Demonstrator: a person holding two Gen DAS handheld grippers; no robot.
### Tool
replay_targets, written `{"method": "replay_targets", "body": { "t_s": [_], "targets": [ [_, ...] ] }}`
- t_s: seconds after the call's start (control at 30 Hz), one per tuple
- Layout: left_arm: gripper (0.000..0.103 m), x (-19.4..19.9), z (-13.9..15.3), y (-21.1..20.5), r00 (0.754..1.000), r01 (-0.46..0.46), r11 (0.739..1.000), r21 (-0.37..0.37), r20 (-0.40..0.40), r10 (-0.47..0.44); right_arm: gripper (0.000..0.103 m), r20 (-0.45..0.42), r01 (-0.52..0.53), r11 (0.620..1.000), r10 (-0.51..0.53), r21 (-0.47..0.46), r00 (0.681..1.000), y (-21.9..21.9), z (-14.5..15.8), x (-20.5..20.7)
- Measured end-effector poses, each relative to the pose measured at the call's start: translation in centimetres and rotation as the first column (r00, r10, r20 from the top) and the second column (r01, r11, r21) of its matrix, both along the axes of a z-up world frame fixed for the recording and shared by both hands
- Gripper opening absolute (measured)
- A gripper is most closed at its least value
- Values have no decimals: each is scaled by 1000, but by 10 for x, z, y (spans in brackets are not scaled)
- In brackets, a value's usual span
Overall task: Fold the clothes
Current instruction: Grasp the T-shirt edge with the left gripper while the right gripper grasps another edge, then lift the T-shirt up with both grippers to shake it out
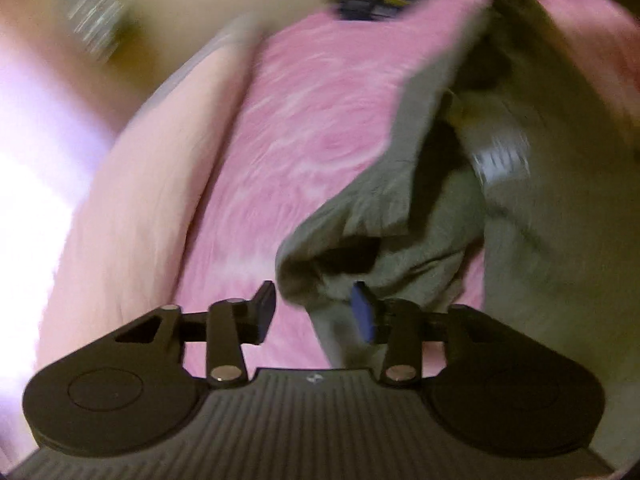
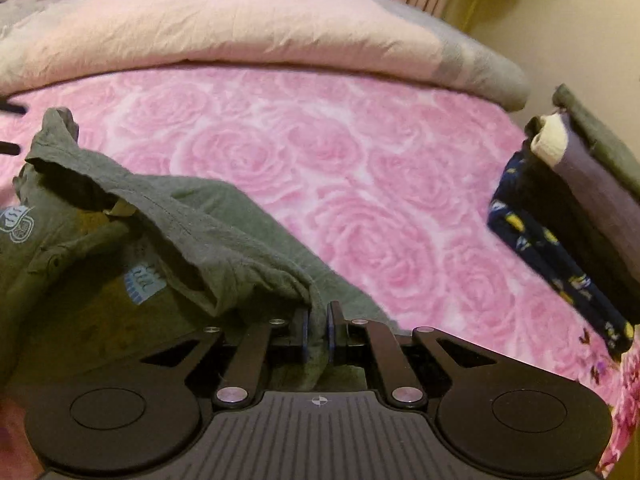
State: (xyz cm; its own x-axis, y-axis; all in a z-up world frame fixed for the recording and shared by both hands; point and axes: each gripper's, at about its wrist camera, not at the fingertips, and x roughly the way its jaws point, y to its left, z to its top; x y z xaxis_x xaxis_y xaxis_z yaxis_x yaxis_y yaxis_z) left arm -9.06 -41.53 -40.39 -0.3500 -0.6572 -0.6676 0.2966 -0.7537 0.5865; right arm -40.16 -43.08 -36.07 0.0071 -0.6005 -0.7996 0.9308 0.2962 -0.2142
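Observation:
An olive-green T-shirt (image 2: 224, 232) with pale blue print lies crumpled on the pink rose blanket (image 2: 360, 184), towards the left in the right wrist view. My right gripper (image 2: 318, 334) is shut on a bunched edge of the shirt, and the cloth runs up between its blue pads. The left wrist view is blurred; there the same T-shirt (image 1: 400, 240) spreads to the right. My left gripper (image 1: 316, 312) stands open at a rolled hem of the shirt. The cloth lies just beyond and partly between its fingertips, and the pads do not press on it.
A stack of folded clothes (image 2: 560, 240), dark floral at the bottom, sits at the blanket's right edge. A pale pink duvet (image 2: 224, 28) is heaped along the far side, below curtains and a bright window. The wall is at the right.

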Motion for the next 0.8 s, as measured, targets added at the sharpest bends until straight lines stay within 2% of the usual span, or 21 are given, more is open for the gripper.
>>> {"method": "replay_targets", "body": {
  "t_s": [0.07,0.1,0.13,0.17,0.2,0.3,0.33,0.37,0.4,0.43,0.53,0.57,0.6,0.63,0.67,0.73,0.8],
  "targets": [
    [41,-1,-4,-7,995,91,995,-30,41,-90,6,4,-12,1000,12,28,1000,7,-1,5],
    [41,-1,-3,-12,993,116,993,-29,40,-114,11,9,-13,999,13,38,1000,8,-2,6],
    [43,0,-3,-18,991,130,991,-29,35,-129,22,17,-13,999,12,48,1000,11,-4,4],
    [45,0,-3,-23,989,144,989,-30,32,-143,57,19,-5,999,4,45,1000,17,-5,3],
    [45,0,-5,-27,986,163,986,-31,36,-162,80,20,-3,1000,2,25,1000,26,-3,5],
    [42,-7,-15,-33,971,232,973,-3,69,-231,80,9,-53,999,54,-9,999,39,-2,8],
    [34,-9,-18,-34,964,254,967,7,80,-254,80,-5,-90,996,90,2,996,42,-4,11],
    [20,-11,-22,-36,958,271,962,17,88,-272,80,-20,-126,992,126,14,992,44,-7,13],
    [12,-13,-25,-35,958,271,962,25,89,-272,79,-36,-162,986,163,23,986,46,-9,15],
    [5,-13,-26,-34,963,255,967,31,79,-256,79,-69,-204,979,205,14,976,52,-11,19],
    [5,-10,-21,-33,989,148,987,59,2,-148,79,-148,-268,963,263,-12,953,66,-23,23],
    [5,-8,-17,-30,994,110,992,57,-11,-110,76,-146,-259,965,251,-40,957,65,-26,21],
    [5,-6,-13,-26,997,70,996,53,-26,-69,41,-141,-247,967,237,-66,961,63,-29,17],
    [4,-3,-4,-20,999,22,999,43,-46,-20,15,-114,-218,972,207,-86,972,56,-25,12],
    [4,0,4,-13,997,-26,999,34,-67,29,1,-86,-187,977,178,-104,980,49,-21,6],
    [4,8,26,5,982,-132,991,25,-129,134,1,-34,-127,981,123,-144,992,36,-12,-5],
    [3,15,54,29,952,-235,972,21,-195,235,1,-41,-128,960,121,-250,992,38,17,-10]
  ]
}}
